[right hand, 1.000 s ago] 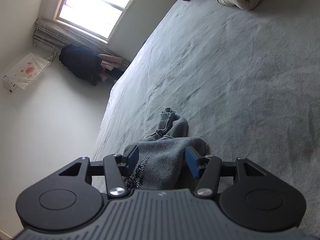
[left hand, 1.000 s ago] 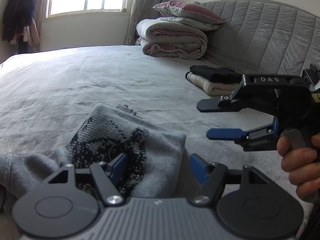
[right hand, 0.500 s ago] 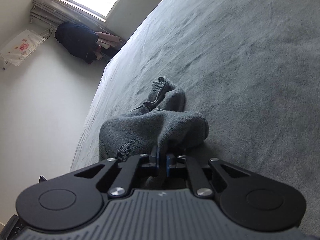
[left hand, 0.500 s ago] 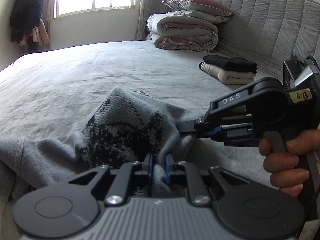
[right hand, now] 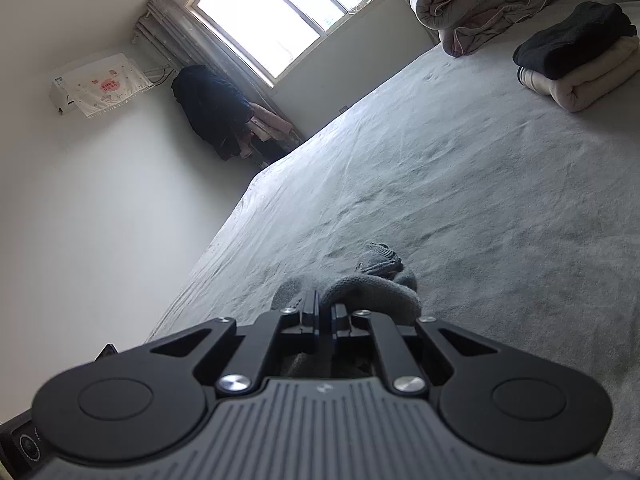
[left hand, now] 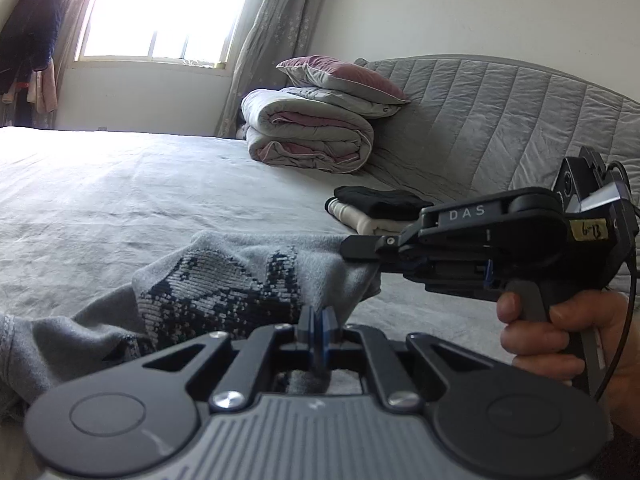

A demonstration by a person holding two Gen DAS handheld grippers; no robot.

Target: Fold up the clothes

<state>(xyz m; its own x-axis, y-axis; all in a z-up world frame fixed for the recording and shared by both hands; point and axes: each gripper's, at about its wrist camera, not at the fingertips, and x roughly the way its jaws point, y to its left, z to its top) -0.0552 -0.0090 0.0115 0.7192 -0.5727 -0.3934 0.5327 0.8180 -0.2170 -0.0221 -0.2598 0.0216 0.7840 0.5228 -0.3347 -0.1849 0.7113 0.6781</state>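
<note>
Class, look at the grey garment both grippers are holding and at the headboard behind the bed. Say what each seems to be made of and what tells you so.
Grey garment: probably a soft knit, wool or a blend; fuzzy matt surface, a dark pattern that looks knitted in, limp drape between the left gripper and the right gripper.
Headboard: looks like padded quilted fabric; stitched vertical channels, soft matt sheen.

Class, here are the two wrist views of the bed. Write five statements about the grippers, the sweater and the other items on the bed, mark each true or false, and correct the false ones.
1. The left gripper is shut on the grey sweater. True.
2. The right gripper is open and holds nothing. False: it is shut on the sweater too.
3. A black folded garment lies on a cream one. True.
4. The pillow lies flat on the mattress. False: it sits atop the folded duvet.
5. The sweater is plain grey. False: it has a dark knitted pattern.
</note>
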